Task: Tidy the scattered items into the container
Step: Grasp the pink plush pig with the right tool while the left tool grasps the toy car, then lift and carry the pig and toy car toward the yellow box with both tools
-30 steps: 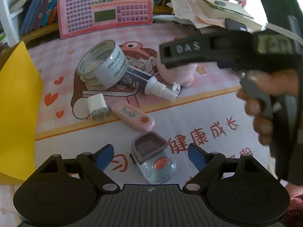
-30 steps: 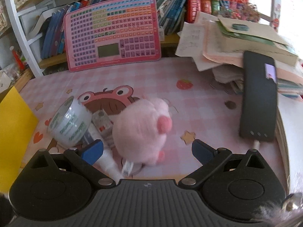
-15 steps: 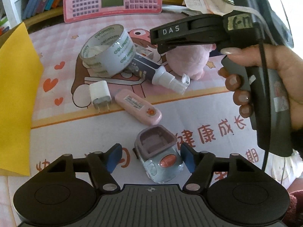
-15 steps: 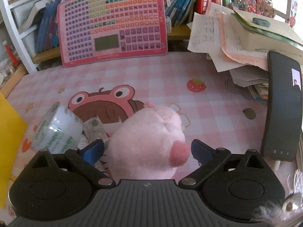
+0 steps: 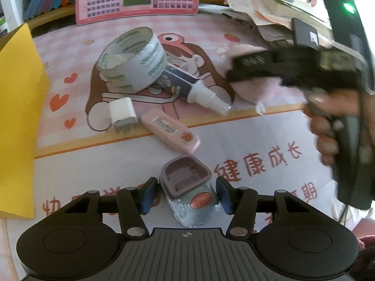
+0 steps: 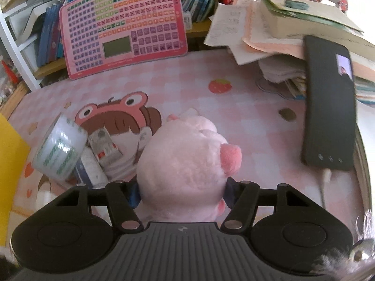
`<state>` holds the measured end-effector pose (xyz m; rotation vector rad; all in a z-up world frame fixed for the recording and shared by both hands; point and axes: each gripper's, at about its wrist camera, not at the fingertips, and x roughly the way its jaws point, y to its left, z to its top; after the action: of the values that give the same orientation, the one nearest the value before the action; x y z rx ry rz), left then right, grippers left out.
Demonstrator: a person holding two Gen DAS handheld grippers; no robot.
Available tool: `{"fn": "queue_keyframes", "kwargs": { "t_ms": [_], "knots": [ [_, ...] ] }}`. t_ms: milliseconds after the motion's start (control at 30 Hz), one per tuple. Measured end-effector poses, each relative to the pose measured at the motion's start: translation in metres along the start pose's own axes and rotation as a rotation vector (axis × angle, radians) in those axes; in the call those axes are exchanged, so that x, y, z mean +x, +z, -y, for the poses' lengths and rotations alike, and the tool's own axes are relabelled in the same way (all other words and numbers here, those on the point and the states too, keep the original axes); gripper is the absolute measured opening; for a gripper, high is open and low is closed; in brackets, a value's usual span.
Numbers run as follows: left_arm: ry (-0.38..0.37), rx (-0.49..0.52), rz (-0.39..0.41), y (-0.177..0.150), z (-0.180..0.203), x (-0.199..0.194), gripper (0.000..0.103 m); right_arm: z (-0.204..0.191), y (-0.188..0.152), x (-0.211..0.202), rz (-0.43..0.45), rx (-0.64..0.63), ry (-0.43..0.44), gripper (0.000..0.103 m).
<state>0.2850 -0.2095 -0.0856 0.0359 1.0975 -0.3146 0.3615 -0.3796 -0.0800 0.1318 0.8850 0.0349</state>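
Note:
A blue-grey toy car (image 5: pixel 189 196) with a mauve open top sits between the fingers of my left gripper (image 5: pixel 185 195). The jaws are closing, and a thin gap still shows at the left pad. My right gripper (image 6: pixel 181 193) is closing on a pink plush toy (image 6: pixel 185 164), with both pads sunk into its sides. On the pink mat lie a tape roll (image 5: pixel 133 58), a spray bottle (image 5: pixel 187 86), a white charger plug (image 5: pixel 123 114) and a pink stick-shaped gadget (image 5: pixel 171 135). A yellow container wall (image 5: pixel 16 117) stands at the left edge.
A pink keypad board (image 6: pixel 121 30) leans against the bookshelf at the back. A black phone (image 6: pixel 328 107) with a cable rests on a pile of papers (image 6: pixel 269 23) at the right. A hand (image 5: pixel 328 121) grips the right tool.
The left jaws narrowed around the toy car. My right gripper came down over the plush toy and its jaws closed onto it.

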Motion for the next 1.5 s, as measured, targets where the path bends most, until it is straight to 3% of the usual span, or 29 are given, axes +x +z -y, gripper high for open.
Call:
{"fn": "queue_keyframes", "kwargs": {
  "t_ms": [267, 433, 533, 667, 900, 1500],
  "knots": [
    [0.024, -0.009, -0.019, -0.001, -0.004, 0.000, 0.060, 0.002, -0.024, -0.024, -0.042, -0.017, -0.008, 0.066],
    [0.039, -0.011, -0.026, -0.001, -0.003, 0.000, 0.065, 0.003, -0.022, -0.021, -0.040, -0.010, -0.011, 0.077],
    [0.043, -0.012, -0.019, -0.001, -0.003, 0.000, 0.064, 0.003, -0.018, -0.017, -0.035, -0.027, -0.015, 0.077],
    [0.034, -0.022, -0.005, -0.002, -0.005, -0.003, 0.057, 0.007, -0.020, -0.011, -0.064, -0.011, 0.005, 0.065],
    [0.017, -0.025, 0.009, -0.006, -0.009, -0.010, 0.042, 0.006, -0.032, -0.033, -0.043, 0.013, 0.006, 0.060],
    [-0.063, 0.014, 0.180, -0.042, -0.034, -0.072, 0.041, -0.044, -0.086, -0.113, 0.028, 0.024, 0.015, 0.058]
  ]
}}
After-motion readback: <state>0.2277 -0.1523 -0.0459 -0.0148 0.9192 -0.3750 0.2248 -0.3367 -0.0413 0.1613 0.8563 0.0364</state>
